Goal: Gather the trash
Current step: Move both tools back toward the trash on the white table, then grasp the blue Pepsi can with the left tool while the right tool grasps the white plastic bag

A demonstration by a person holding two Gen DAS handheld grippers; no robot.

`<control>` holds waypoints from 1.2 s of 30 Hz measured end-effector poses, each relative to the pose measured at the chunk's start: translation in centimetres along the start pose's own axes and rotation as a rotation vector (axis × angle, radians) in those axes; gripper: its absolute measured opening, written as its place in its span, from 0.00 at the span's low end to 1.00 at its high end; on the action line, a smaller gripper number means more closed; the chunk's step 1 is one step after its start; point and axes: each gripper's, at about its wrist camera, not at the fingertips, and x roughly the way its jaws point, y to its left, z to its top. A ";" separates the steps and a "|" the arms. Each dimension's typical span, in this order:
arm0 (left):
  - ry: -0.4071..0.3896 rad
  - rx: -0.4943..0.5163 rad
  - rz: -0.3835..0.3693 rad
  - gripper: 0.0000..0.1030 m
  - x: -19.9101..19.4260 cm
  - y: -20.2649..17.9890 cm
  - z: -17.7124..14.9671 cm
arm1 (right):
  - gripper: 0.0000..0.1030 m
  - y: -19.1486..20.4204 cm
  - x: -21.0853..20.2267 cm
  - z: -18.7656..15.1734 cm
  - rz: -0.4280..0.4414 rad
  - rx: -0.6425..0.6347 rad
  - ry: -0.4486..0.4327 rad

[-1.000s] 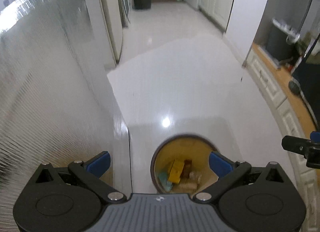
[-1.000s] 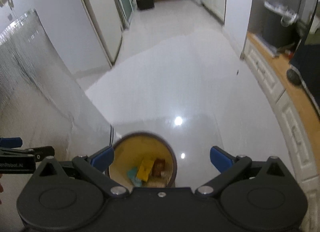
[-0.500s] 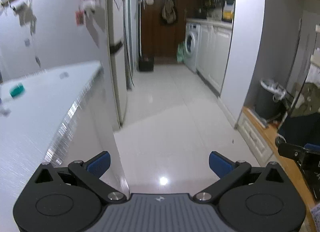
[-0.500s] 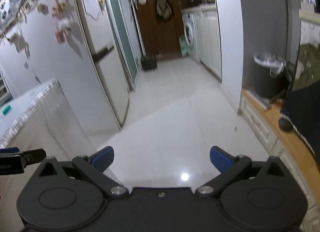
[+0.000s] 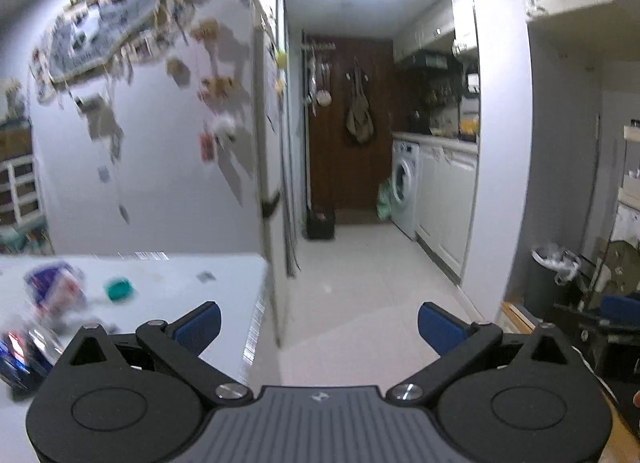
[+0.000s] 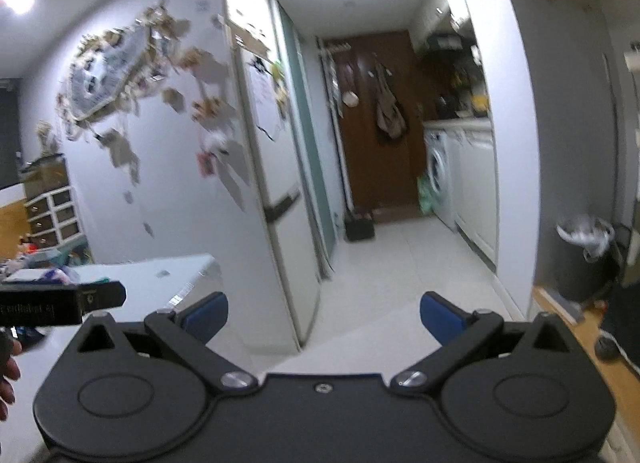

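My left gripper (image 5: 319,329) is open and empty, held level above the right end of a white table (image 5: 168,283). On the table at the left lie blurred pieces of trash: a blue and red wrapper (image 5: 54,289), a teal lid-like piece (image 5: 119,289) and a shiny blue packet (image 5: 20,351). My right gripper (image 6: 323,317) is open and empty, to the right of the table (image 6: 160,283). The left gripper's body (image 6: 60,303) shows at the left edge of the right wrist view. The yellow-lined bin is out of view.
A tall fridge (image 5: 268,167) stands just past the table. A corridor with a pale floor (image 5: 360,283) leads to a brown door (image 5: 352,123) and a washing machine (image 5: 404,187). A dark bin with a white bag (image 6: 584,259) stands at right by a wooden counter (image 6: 568,319).
Both grippers have tilted up from looking down into the yellow-lined bin on the floor to looking level. The bin has left view and the table top with trash has come into view.
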 end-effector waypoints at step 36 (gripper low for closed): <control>0.205 -0.123 0.478 1.00 7.7 29.3 -4.3 | 1.00 26.4 11.5 4.3 0.371 -0.281 0.089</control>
